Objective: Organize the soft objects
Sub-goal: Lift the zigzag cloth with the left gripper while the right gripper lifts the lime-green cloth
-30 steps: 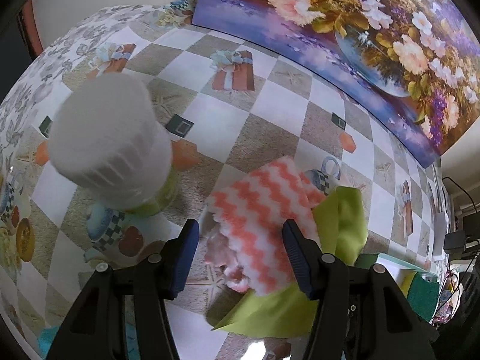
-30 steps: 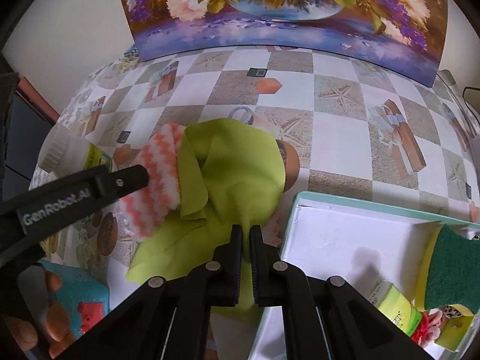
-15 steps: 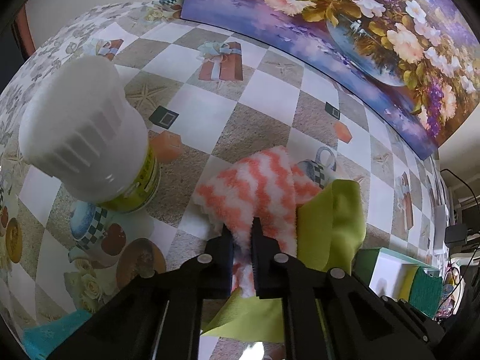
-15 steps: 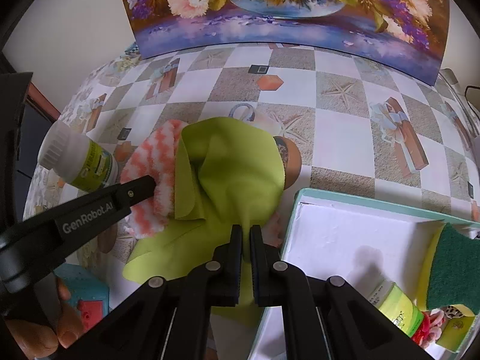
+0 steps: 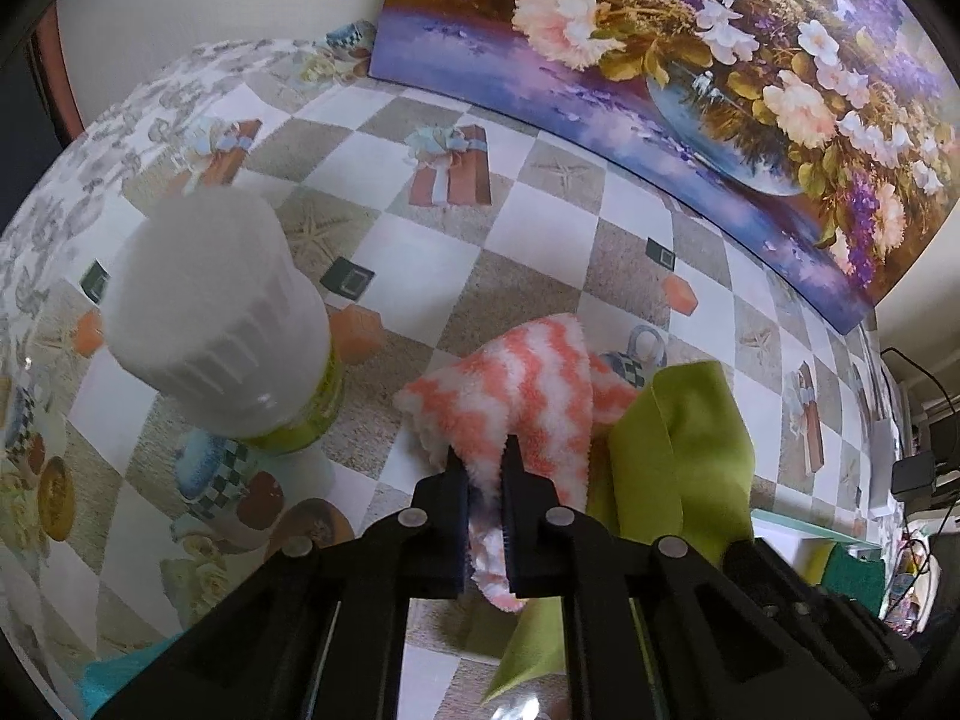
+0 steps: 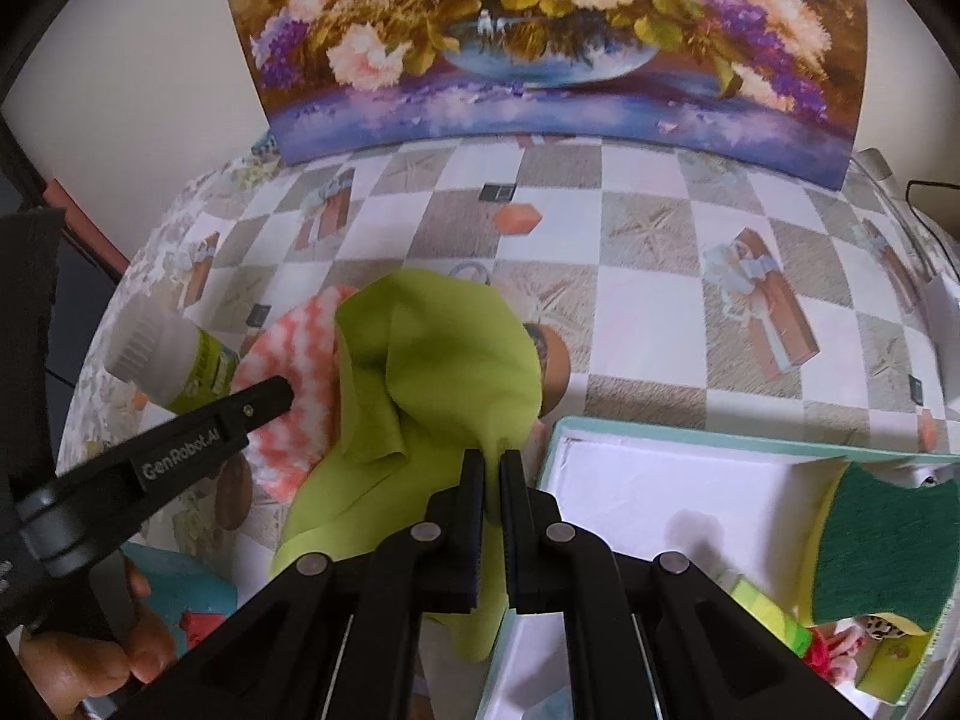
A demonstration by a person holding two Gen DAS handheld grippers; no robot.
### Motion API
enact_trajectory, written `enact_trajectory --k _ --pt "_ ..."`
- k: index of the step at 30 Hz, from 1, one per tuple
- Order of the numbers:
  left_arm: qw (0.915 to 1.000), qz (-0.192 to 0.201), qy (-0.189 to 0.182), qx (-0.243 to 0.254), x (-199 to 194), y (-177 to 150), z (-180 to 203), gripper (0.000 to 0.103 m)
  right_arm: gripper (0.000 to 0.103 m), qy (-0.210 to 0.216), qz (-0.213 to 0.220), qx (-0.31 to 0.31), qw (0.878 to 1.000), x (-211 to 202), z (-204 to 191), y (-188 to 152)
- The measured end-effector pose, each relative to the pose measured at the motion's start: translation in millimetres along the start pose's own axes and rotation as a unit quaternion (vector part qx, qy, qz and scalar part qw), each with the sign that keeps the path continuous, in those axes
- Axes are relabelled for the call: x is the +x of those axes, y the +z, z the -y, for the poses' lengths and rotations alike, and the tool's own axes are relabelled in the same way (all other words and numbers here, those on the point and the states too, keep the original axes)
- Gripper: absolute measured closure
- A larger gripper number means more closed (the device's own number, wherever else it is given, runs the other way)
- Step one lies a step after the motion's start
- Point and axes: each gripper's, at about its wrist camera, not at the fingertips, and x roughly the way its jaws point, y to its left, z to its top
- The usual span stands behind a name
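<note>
Your left gripper (image 5: 483, 468), fingers spread a second ago, now has them clamped on the near edge of the pink-and-white chevron cloth (image 5: 528, 384), lifting it into a peak just ahead of the fingers. Your right gripper (image 6: 491, 468) stays pinched on the lime-green cloth (image 6: 432, 372), which drapes crumpled between both tools. The white-capped bottle (image 5: 210, 324) stands left of your left fingers on the tabletop (image 5: 540, 228).
</note>
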Motion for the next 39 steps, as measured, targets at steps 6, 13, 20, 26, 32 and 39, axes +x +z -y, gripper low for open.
enact_trajectory --k 6,13,20,26,32,39 --pt "0.9999 0.013 0.007 0.004 -9 3 0 0.094 0.099 -0.009 0.019 0.005 1.0 -16 7 5" --pt "0.9992 0.037 0.002 0.015 -28 7 7 0.094 0.099 -0.003 0.037 0.012 0.999 -30 11 8" --pt "0.9971 0.07 -0.003 0.03 -56 11 18 0.094 0.099 0.023 0.068 0.014 0.997 -56 6 13" --pt "0.993 0.109 -0.009 0.045 -89 13 29 0.094 0.099 0.042 0.099 0.014 0.994 -84 3 16" --pt "0.9871 0.149 -0.02 0.054 -127 14 36 0.094 0.099 0.047 0.139 0.016 0.989 -121 5 17" --pt "0.9843 0.162 -0.014 0.07 -143 8 43 0.094 0.099 0.046 0.135 0.014 0.99 -129 11 14"
